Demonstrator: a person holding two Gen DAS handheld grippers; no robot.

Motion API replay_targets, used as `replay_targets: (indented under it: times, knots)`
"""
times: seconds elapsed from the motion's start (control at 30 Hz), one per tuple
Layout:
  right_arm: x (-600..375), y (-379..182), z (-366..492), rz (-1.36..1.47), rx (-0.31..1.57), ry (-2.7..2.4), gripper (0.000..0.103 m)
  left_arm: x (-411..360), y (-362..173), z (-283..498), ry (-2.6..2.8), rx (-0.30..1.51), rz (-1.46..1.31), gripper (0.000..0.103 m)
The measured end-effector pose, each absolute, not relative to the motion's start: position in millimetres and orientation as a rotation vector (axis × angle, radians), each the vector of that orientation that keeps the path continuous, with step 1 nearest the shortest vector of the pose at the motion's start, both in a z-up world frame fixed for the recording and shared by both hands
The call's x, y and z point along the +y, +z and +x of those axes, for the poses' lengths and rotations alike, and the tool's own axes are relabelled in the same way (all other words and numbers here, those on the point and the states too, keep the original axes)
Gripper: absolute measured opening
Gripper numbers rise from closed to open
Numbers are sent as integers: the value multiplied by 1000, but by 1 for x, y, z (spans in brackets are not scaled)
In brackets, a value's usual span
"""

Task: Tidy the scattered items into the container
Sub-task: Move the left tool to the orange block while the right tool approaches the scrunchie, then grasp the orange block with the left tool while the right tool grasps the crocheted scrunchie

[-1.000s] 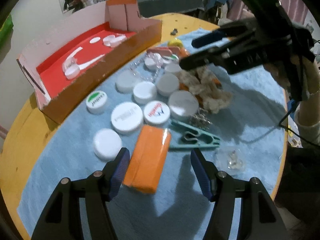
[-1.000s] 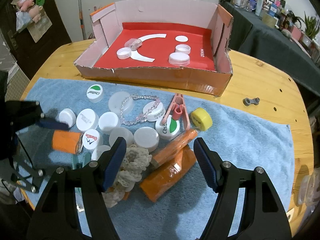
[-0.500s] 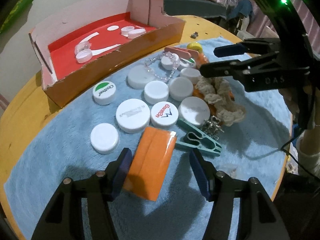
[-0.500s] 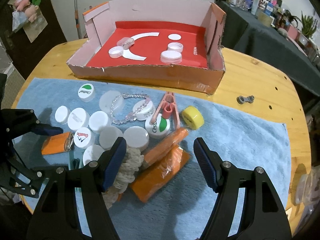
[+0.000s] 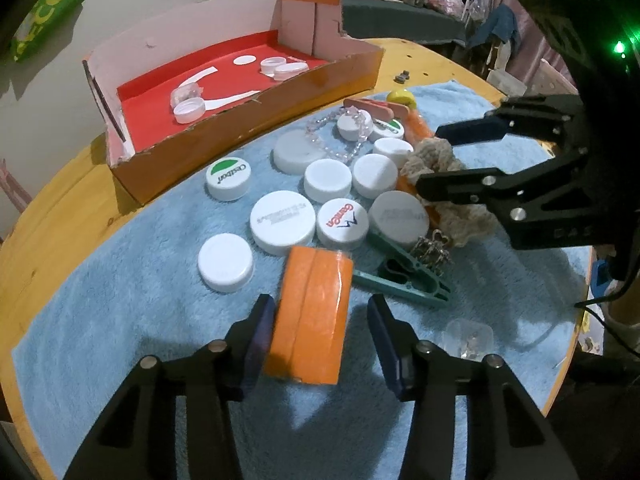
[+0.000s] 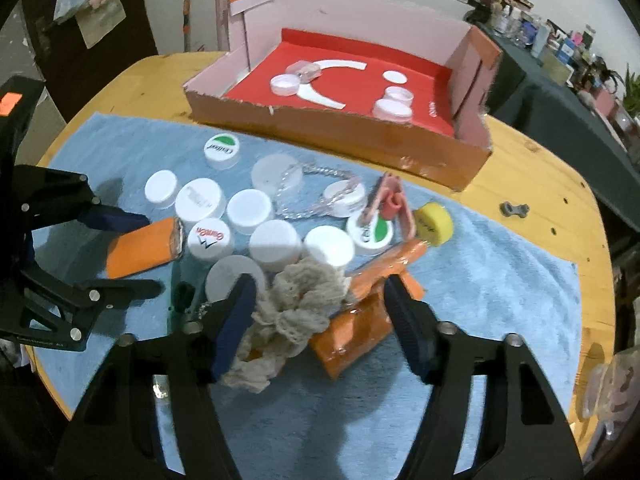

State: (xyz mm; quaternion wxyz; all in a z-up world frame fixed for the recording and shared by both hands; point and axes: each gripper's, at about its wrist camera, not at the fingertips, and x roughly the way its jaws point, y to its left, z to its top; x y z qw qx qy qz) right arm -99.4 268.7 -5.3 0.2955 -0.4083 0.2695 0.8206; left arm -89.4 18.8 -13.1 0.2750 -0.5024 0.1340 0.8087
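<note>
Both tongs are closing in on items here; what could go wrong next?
The left tongs have just been closing around the orange packet; only one pad looks in contact, so it may twist or slip. The right tongs have been closing over the lace cloth and an orange wrapper together, and may drag both.

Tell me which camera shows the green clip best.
Left wrist view: the green clip lies whole and sharp on the blue towel, beside the orange pack. In the right wrist view only a dark sliver of it shows, mostly hidden behind the right gripper.
</note>
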Motion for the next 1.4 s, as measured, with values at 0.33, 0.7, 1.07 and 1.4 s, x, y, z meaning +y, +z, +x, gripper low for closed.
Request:
replay_targets:
  times: [0.33, 0.7, 1.07, 1.4]
  knots:
    - [264, -4, -100, -1084, 755, 2218, 31, 12, -13, -90, 2205, 287, -1358, 40]
    - [258, 0, -98, -1078, 740, 2232, 25, 11, -10, -90, 2233, 233, -1340, 39]
    - [259, -1, -97, -1080, 757, 2231, 25, 13, -10, -89, 2240, 235, -1345, 38]
    - [256, -3, -96, -1085, 763, 2224, 25, 16, -15, -90, 2242, 246, -1351, 38]
